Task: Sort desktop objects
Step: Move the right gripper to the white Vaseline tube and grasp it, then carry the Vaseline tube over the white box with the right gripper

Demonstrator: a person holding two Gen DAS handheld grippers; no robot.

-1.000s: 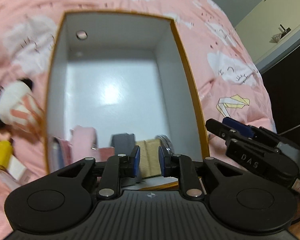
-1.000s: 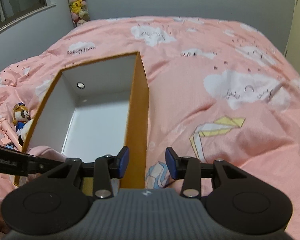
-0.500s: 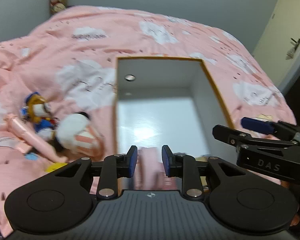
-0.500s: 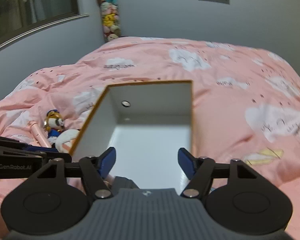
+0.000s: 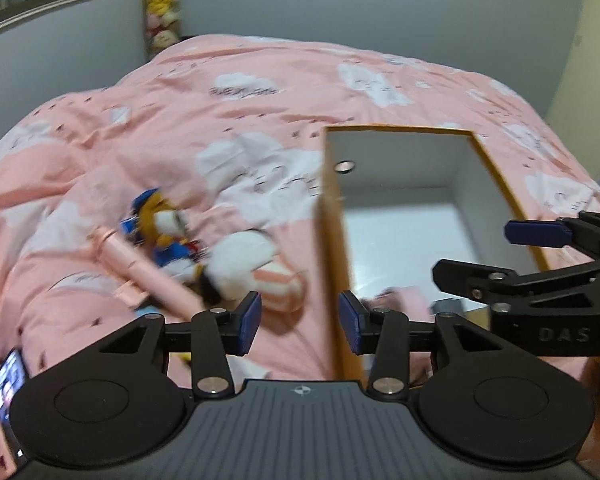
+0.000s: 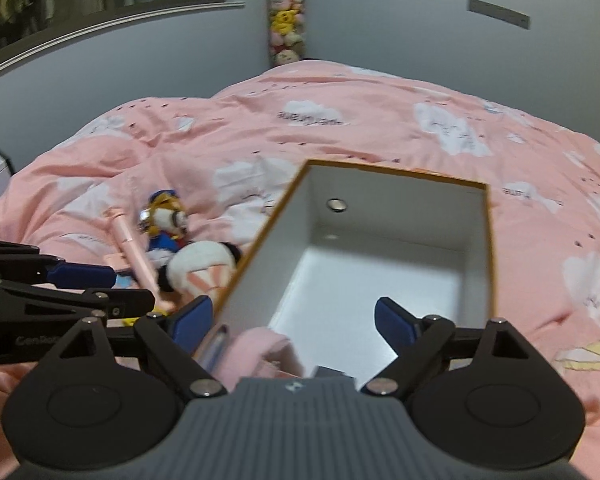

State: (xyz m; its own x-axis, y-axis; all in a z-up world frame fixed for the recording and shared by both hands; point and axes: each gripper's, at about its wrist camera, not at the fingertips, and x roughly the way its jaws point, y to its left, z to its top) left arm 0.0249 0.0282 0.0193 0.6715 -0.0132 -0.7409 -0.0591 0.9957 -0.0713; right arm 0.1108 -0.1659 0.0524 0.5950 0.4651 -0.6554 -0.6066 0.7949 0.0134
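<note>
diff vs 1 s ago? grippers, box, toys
Both views pulled back from the box and tilted up. Left gripper and right gripper are opening, holding nothing. Box, duck plush and white plush stayed put on the bedspread.

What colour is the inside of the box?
White inside the box, with an orange rim; clearest in the right wrist view.

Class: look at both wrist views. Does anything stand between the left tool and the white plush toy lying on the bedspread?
Nothing visible does. The left tool, opening and empty, points over bare bedspread toward the plush; the box wall stands to its right.
</note>
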